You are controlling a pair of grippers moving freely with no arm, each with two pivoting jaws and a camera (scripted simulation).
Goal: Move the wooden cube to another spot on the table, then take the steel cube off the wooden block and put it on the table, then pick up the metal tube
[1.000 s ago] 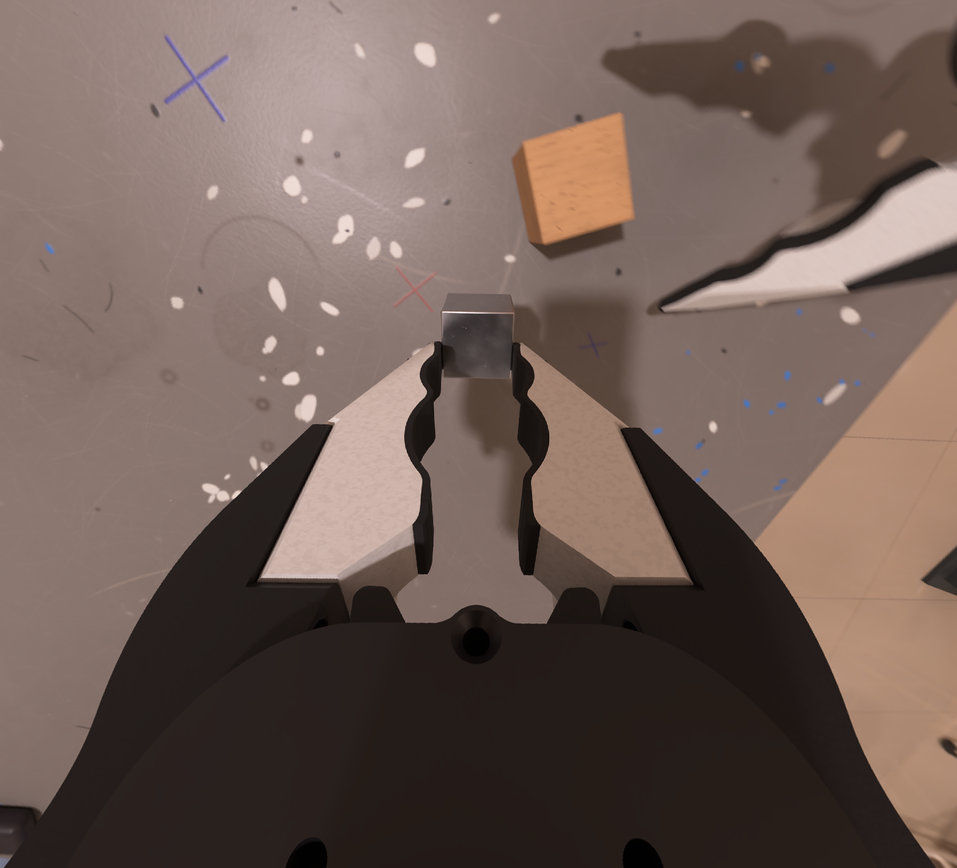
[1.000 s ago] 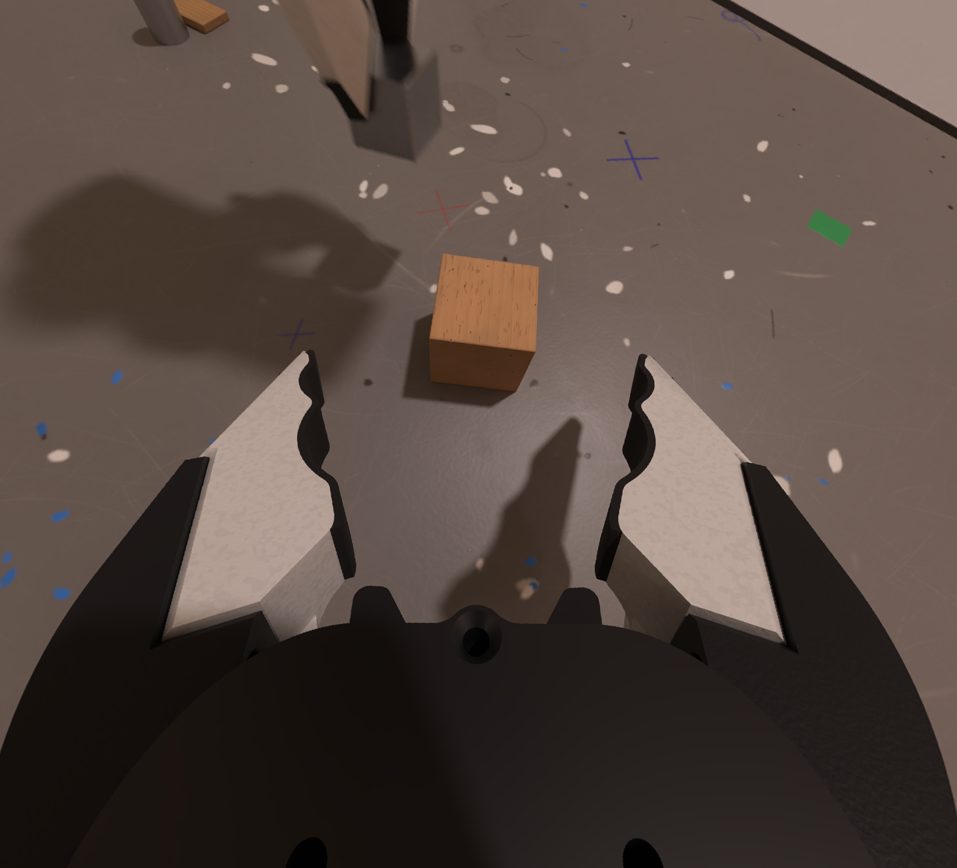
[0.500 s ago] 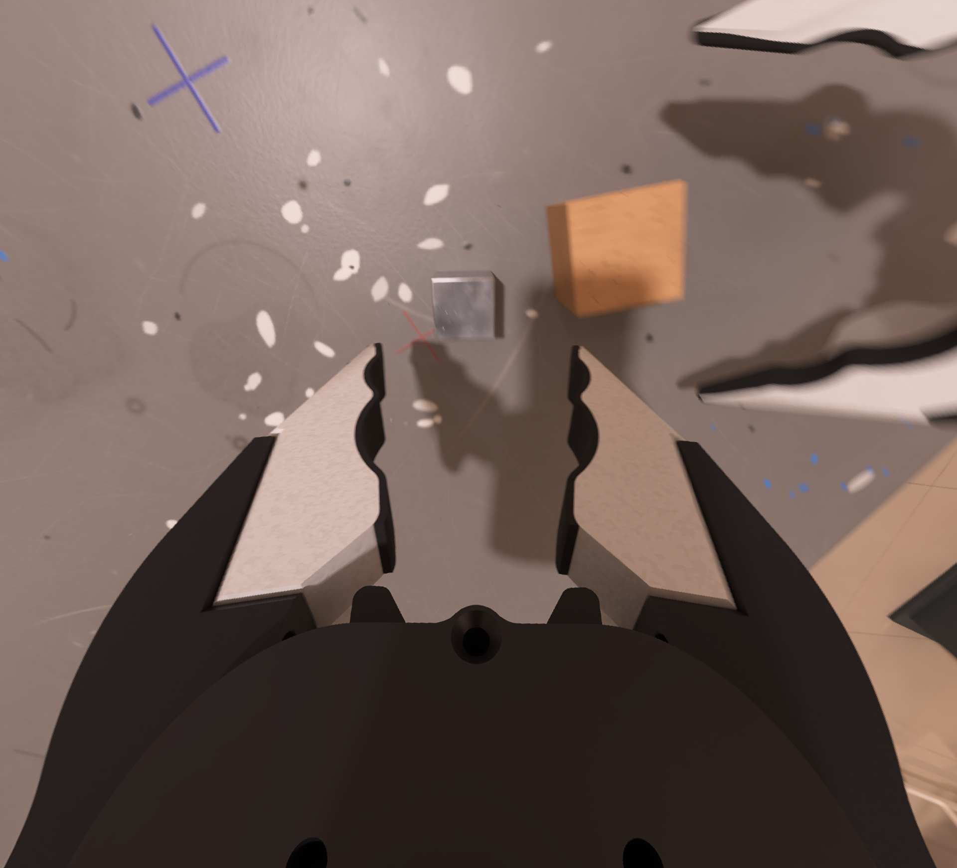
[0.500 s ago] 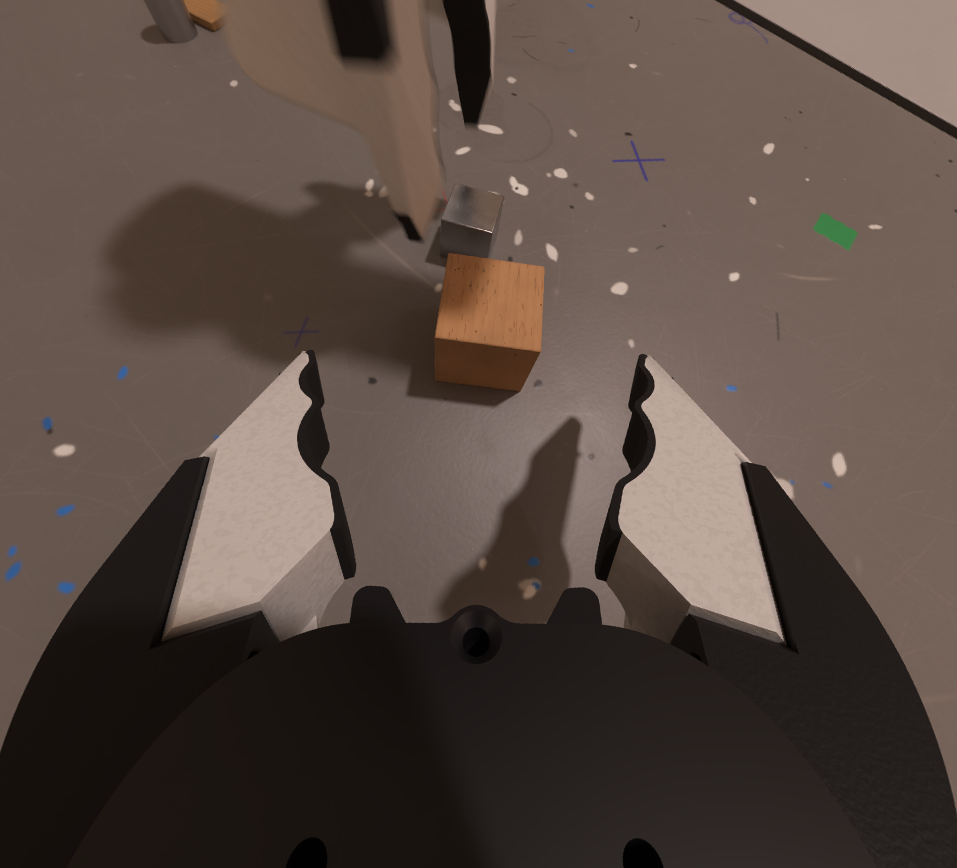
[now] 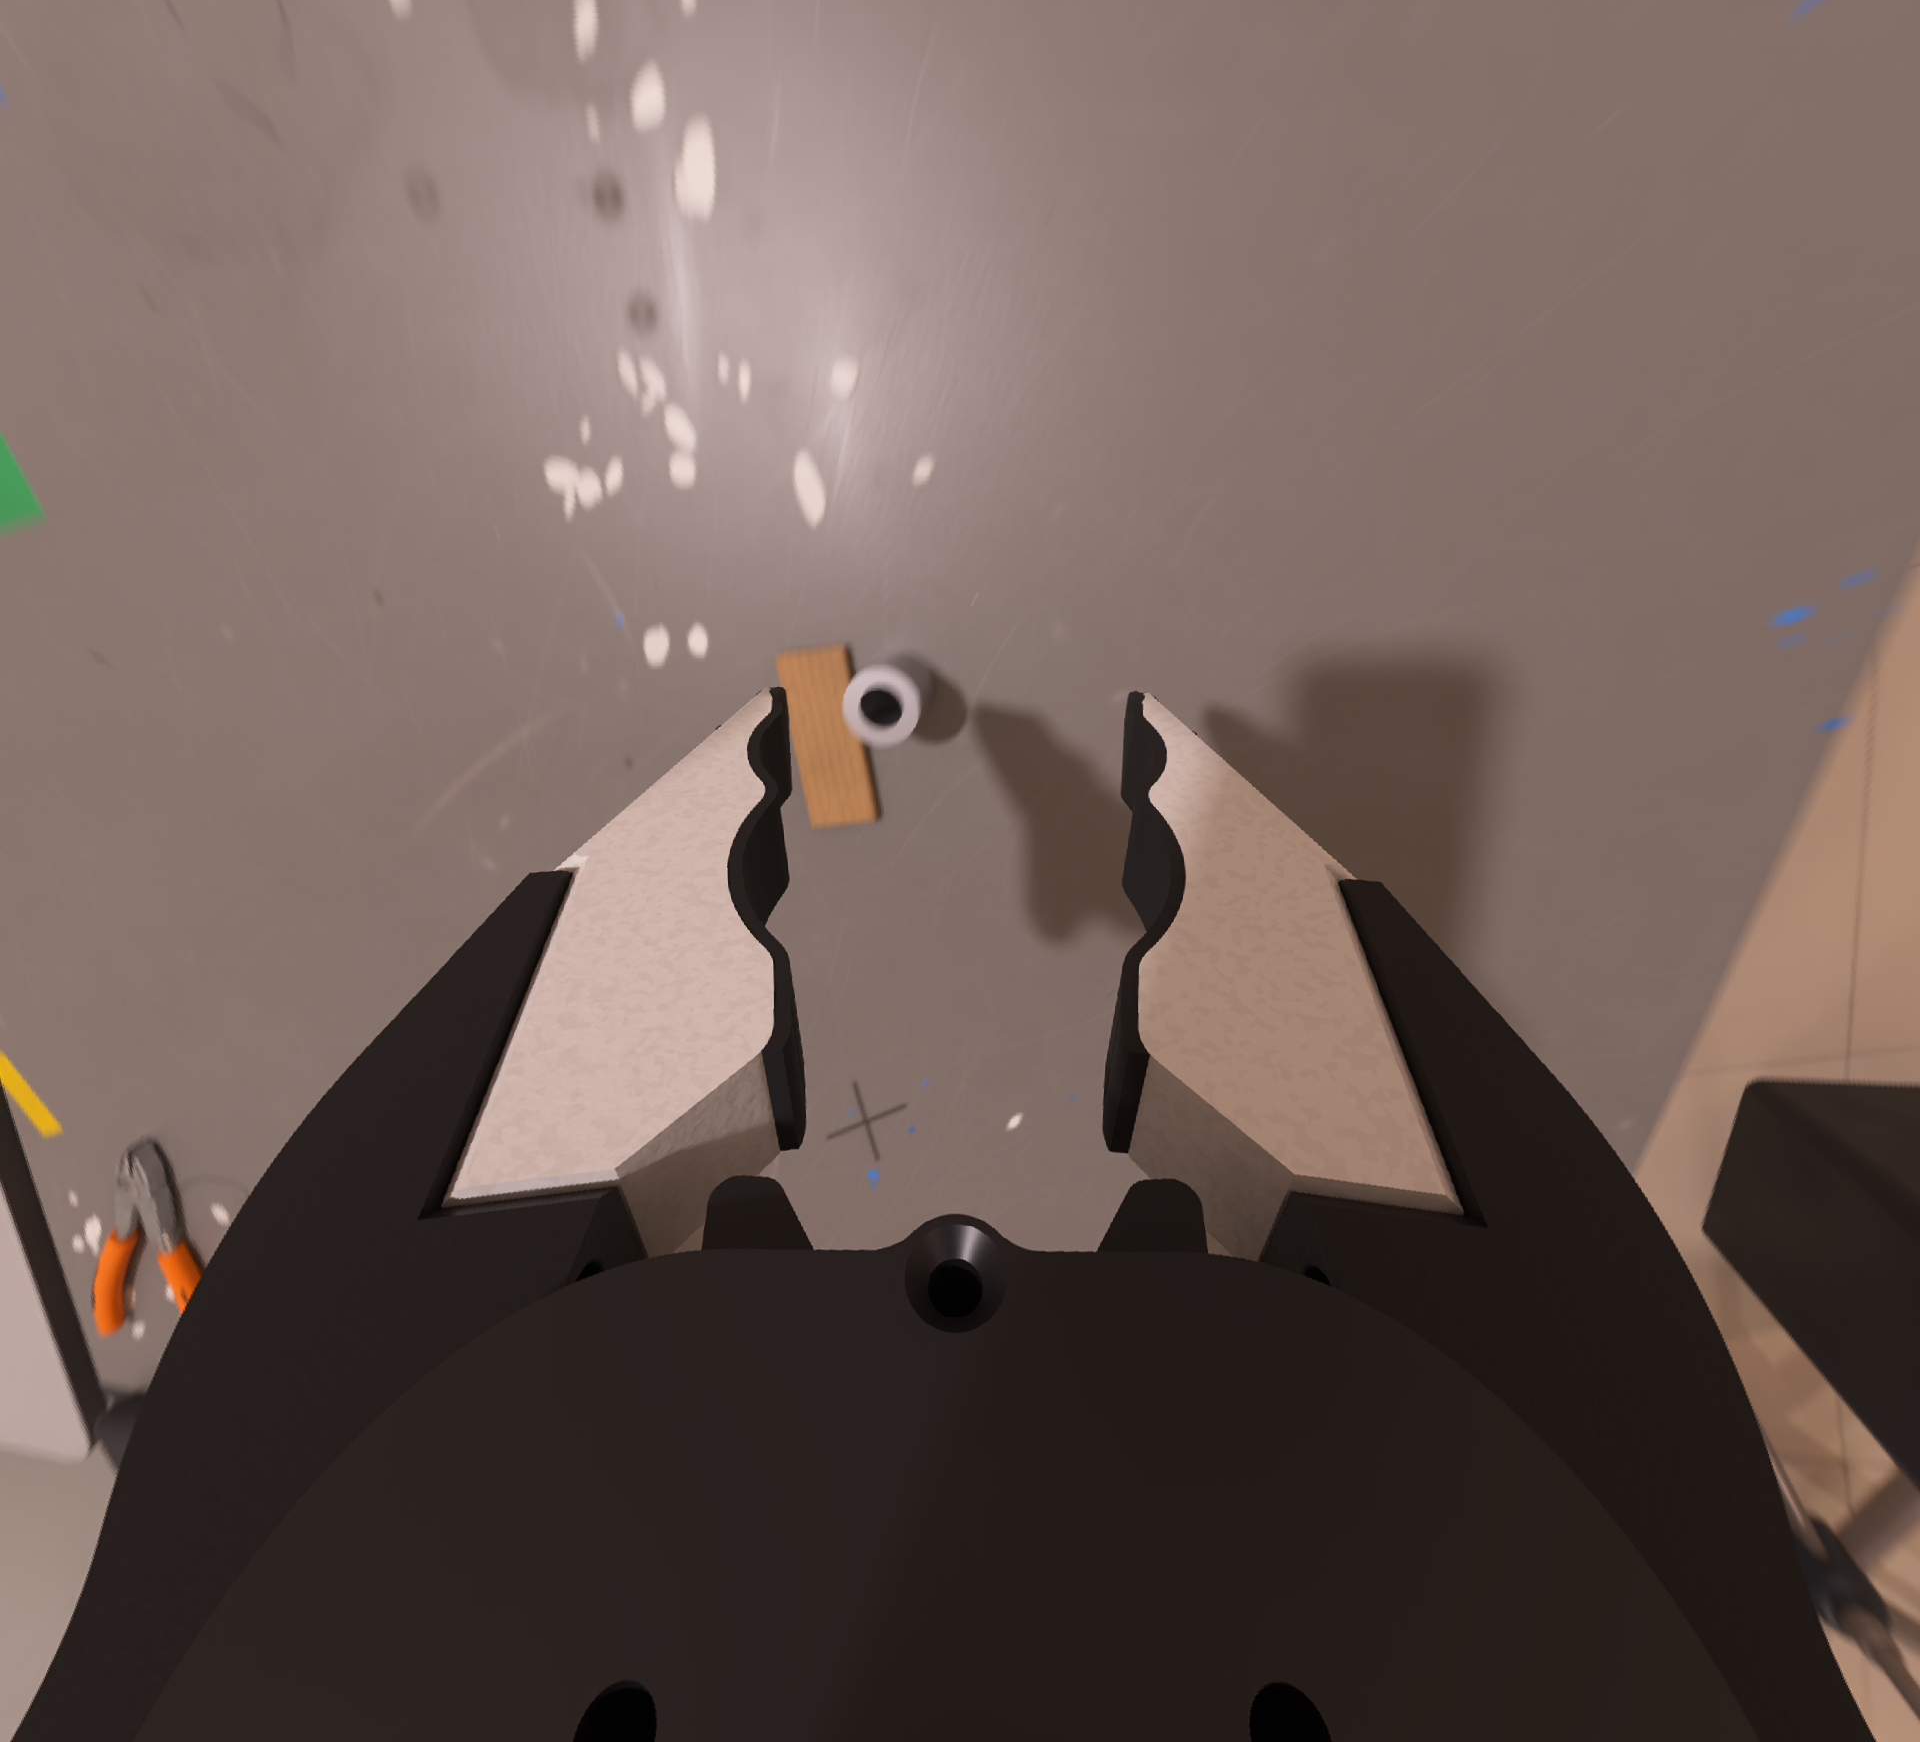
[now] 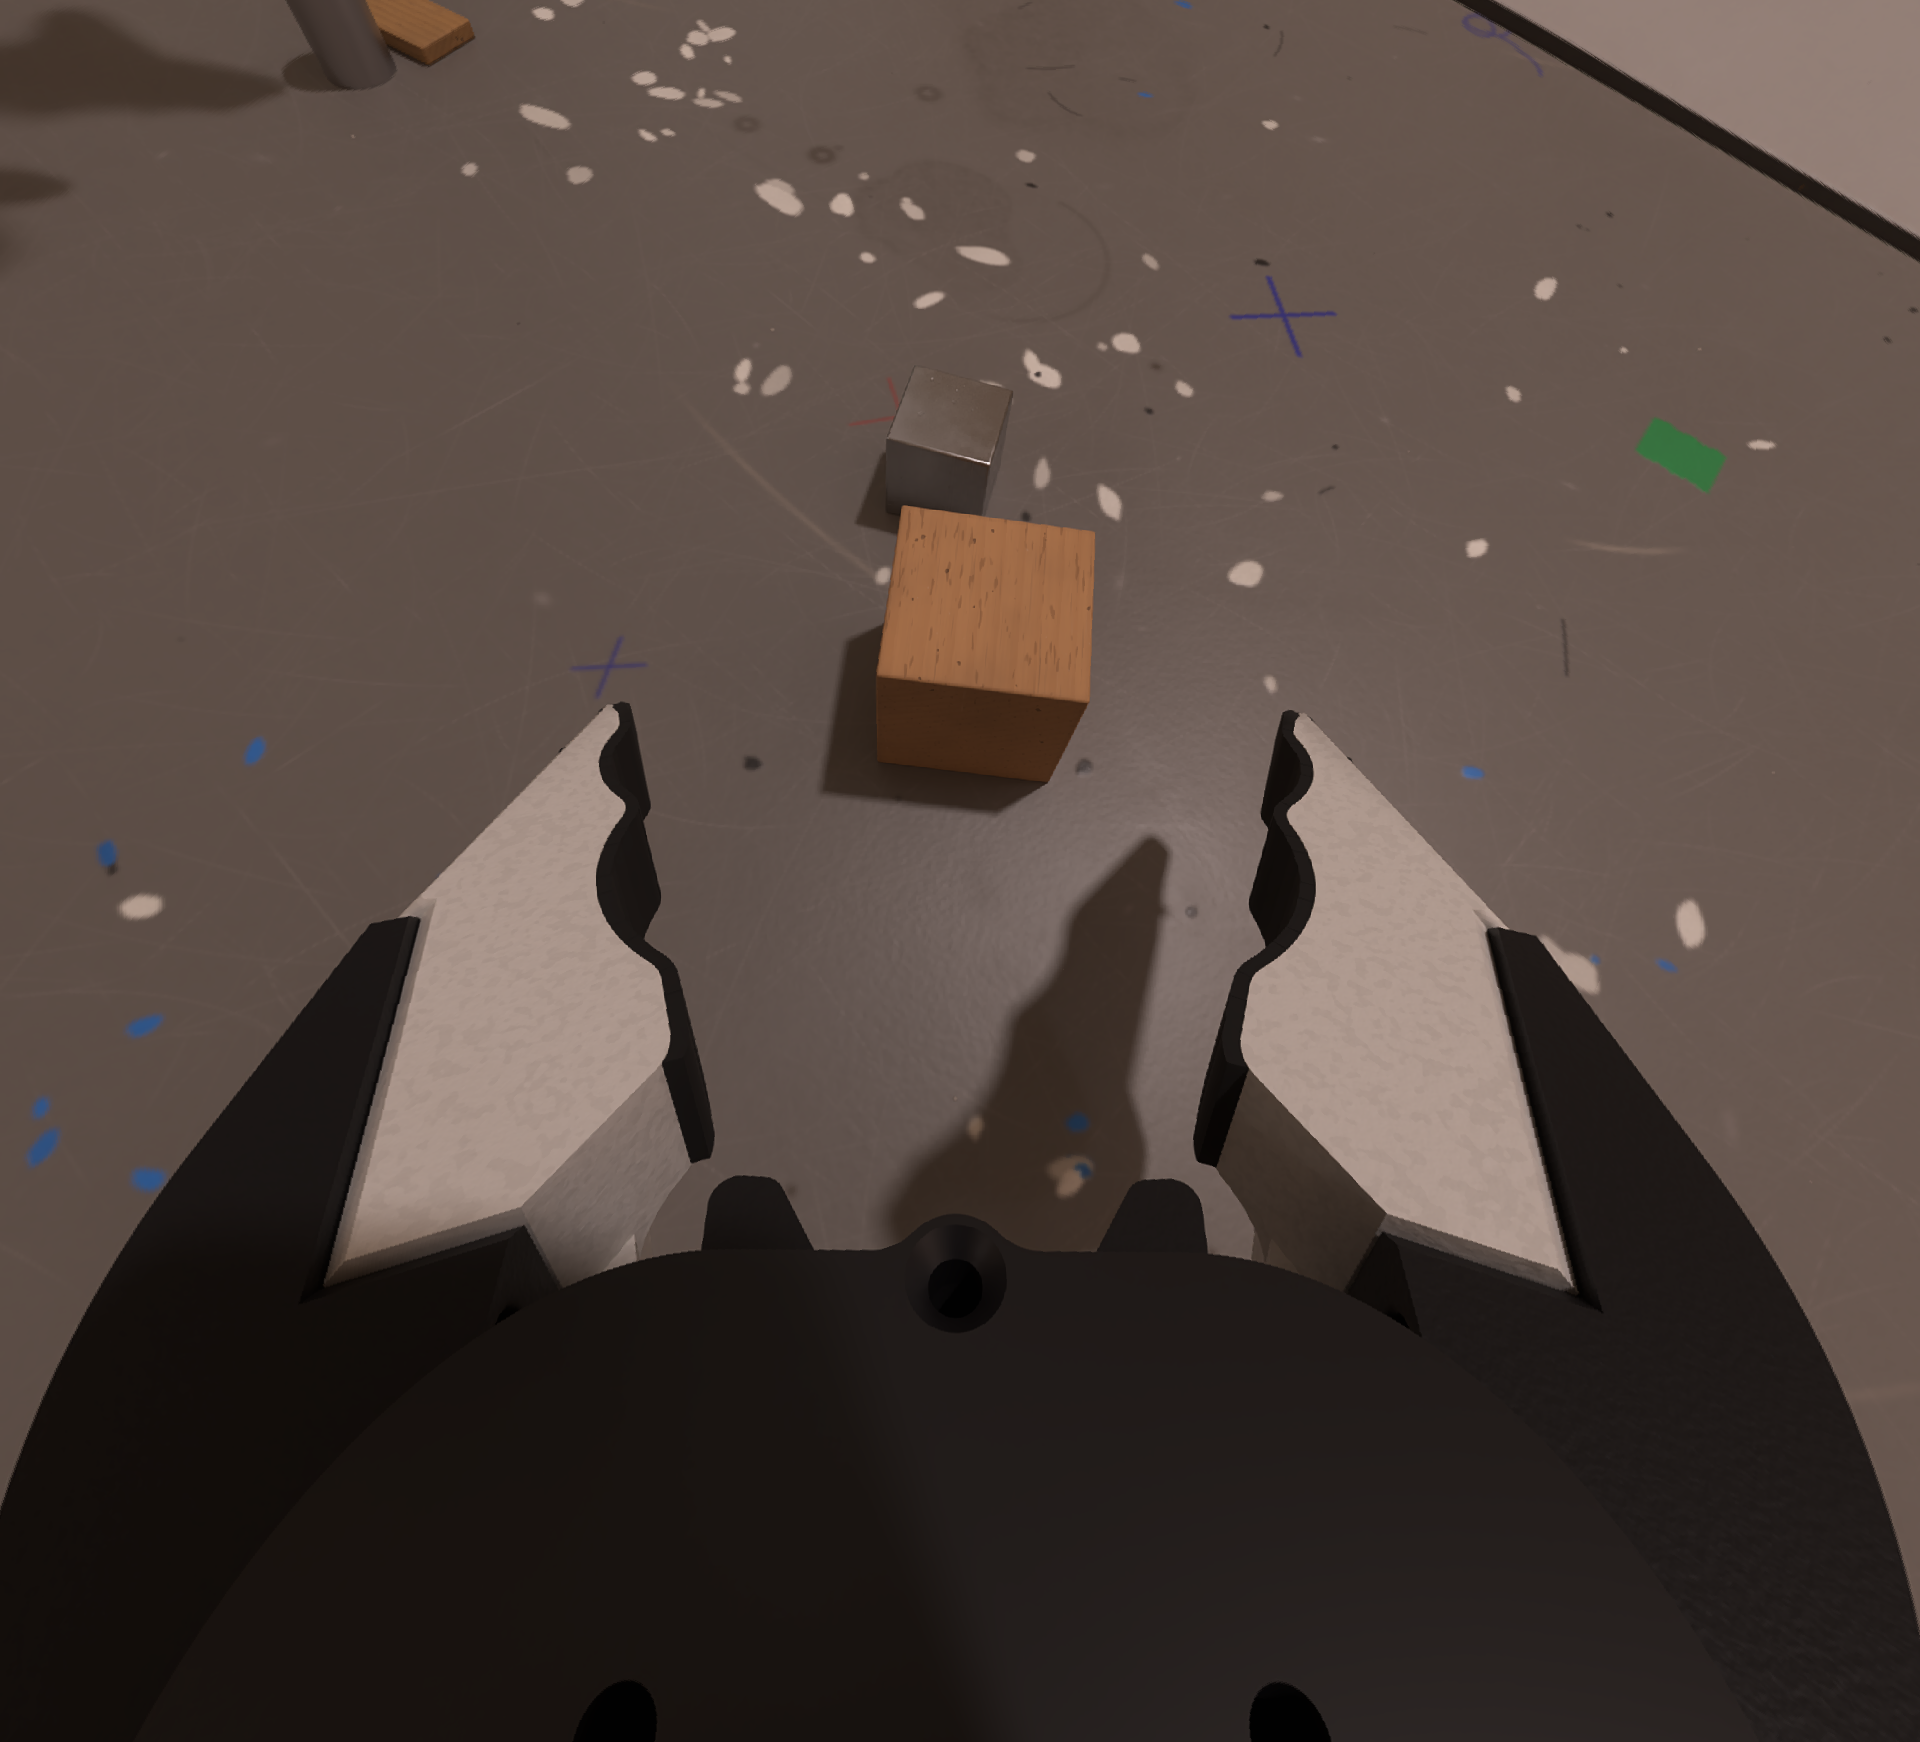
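Left wrist view: tube [image 5: 883, 705], upright on table [image 5: 1351, 342] touching block [image 5: 828, 736]; likely rigid, slick, tippy, so I'd clamp mid-wall; left gripper [image 5: 954, 705] wide, empty.

No lettering, brand or number can be read anywhere here. The only signs are hand-drawn crosses on the grey table [image 6: 312, 466]: a blue cross [image 6: 1284, 314], a fainter blue cross [image 6: 611, 664], a red cross [image 6: 883, 416] partly behind the steel cube [image 6: 948, 454], and a dark cross [image 5: 867, 1121] in the left wrist view.
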